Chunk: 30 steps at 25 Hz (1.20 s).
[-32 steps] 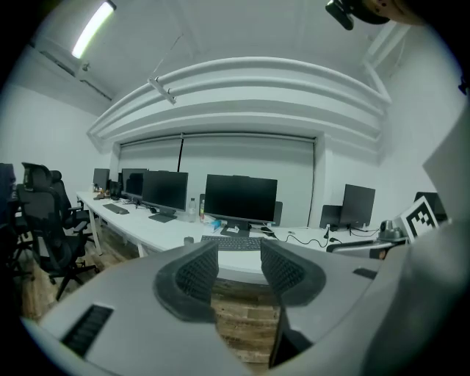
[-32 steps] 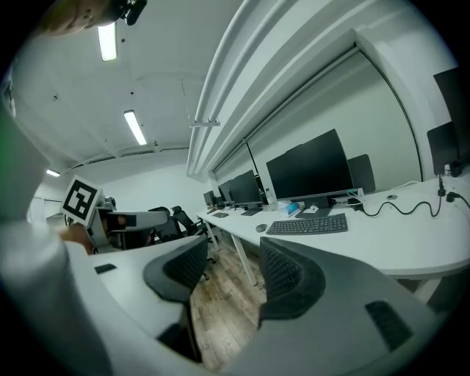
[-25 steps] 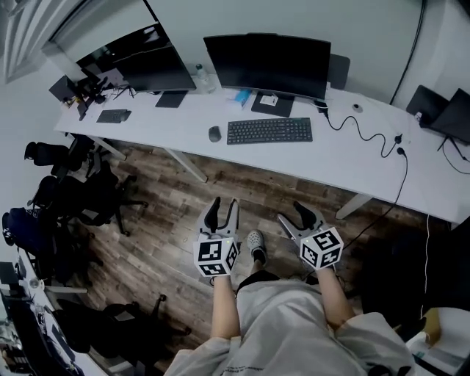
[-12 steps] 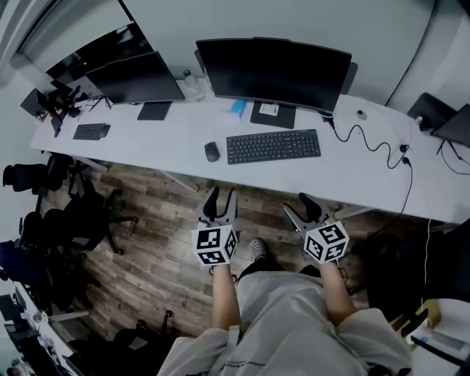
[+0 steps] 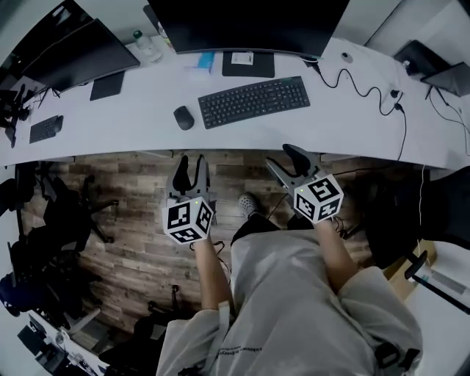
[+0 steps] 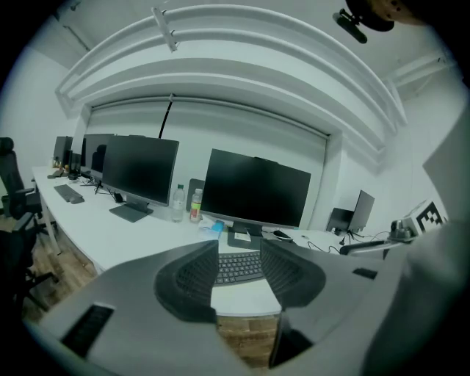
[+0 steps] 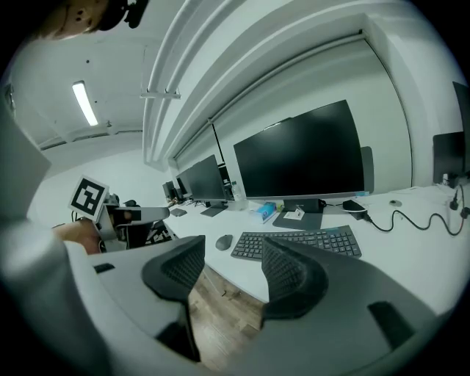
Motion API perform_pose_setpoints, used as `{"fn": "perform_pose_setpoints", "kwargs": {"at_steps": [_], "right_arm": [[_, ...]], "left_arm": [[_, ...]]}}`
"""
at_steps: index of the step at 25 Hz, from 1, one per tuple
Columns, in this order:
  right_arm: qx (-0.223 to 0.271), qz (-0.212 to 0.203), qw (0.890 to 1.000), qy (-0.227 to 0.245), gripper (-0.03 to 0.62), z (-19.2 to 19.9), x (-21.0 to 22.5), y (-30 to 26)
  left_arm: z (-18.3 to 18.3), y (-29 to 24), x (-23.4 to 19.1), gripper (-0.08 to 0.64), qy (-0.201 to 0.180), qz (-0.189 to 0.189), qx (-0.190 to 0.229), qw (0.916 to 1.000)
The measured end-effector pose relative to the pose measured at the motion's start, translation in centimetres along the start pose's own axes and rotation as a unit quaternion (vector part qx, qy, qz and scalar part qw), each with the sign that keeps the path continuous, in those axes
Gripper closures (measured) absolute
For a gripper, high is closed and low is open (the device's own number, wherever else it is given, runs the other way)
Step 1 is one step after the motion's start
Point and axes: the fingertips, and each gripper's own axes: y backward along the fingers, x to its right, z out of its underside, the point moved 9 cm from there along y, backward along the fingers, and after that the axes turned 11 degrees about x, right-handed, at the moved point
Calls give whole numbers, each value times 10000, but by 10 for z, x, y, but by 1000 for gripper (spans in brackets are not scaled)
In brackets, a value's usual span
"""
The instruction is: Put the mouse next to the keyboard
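Observation:
A dark mouse (image 5: 183, 117) lies on the white desk (image 5: 125, 117), just left of the black keyboard (image 5: 254, 101). The right gripper view shows the mouse (image 7: 224, 241) and keyboard (image 7: 301, 243) beyond its jaws. The keyboard (image 6: 239, 267) also shows between the left jaws. My left gripper (image 5: 190, 170) hangs over the wooden floor in front of the desk, open and empty. My right gripper (image 5: 288, 160) is held near the desk's front edge, below the keyboard, open with nothing between its jaws.
A big monitor (image 5: 250, 22) stands behind the keyboard, a second monitor (image 5: 70, 55) to its left with a water bottle (image 5: 145, 44) between. A cable (image 5: 367, 88) snakes over the desk's right part. Black office chairs (image 5: 62, 213) stand at left. A person's shoe (image 5: 250, 204) rests on the floor.
The view has closed in on the desk; keyboard and mouse now lie nearer the top. Both grippers are closer to the desk's front edge, still open.

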Motion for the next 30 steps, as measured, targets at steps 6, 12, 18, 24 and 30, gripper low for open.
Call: {"fn": "perform_pose_setpoints", "kwargs": {"at_steps": [6, 12, 18, 24, 30], "right_arm": [[-87, 57, 9999, -92, 345, 8, 12, -13], [-43, -193, 9996, -179, 348, -4, 48, -40], [-81, -819, 9964, -197, 351, -18, 88, -76], [-166, -1468, 9889, -153, 353, -38, 128, -93], [-319, -1755, 9836, -250, 354, -41, 152, -107]], "left_arm": [[12, -15, -8, 377, -18, -34, -216, 9998], [12, -45, -1, 378, -62, -276, -269, 9992], [16, -68, 12, 379, -149, -903, -266, 9954], [23, -92, 33, 379, -321, -1229, -469, 9908], [25, -104, 42, 379, -372, -1888, -613, 9794]]}}
